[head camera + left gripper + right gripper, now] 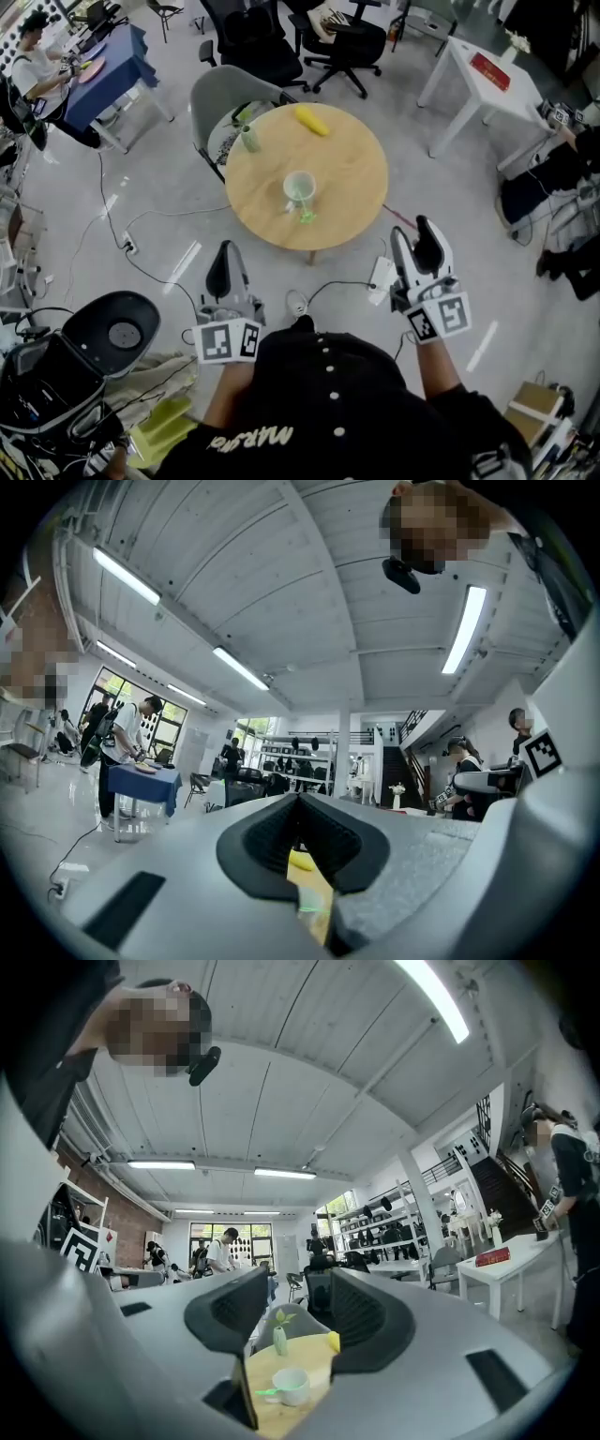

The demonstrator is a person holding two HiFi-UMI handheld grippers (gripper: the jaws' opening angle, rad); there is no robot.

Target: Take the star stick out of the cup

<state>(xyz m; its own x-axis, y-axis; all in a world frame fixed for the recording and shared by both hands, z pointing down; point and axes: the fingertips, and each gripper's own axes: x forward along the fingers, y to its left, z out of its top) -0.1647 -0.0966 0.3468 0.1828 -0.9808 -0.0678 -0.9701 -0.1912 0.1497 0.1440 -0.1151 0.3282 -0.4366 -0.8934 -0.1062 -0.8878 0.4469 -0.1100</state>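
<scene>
A pale green cup (pixel 299 187) stands near the middle of the round wooden table (pixel 352 178). The green star stick (pixel 307 217) leans out over the cup's near rim. In the right gripper view the cup (pixel 292 1384) shows between the jaws, with the star stick (pixel 265 1392) poking out to its left. My left gripper (pixel 221 261) hovers over the floor short of the table, jaws shut on nothing. My right gripper (pixel 416 240) is open and empty at the table's near right. The left gripper view shows only a sliver of table (pixel 314 892) below the shut jaws.
A yellow banana-like object (pixel 312 120) and a small vase with a sprig (pixel 249 137) sit on the table's far side. A grey chair (pixel 217 97) stands behind it, and black office chairs (pixel 342 42) further back. A white table (pixel 487 80), floor cables (pixel 141 239) and a black case (pixel 108 328) surround me.
</scene>
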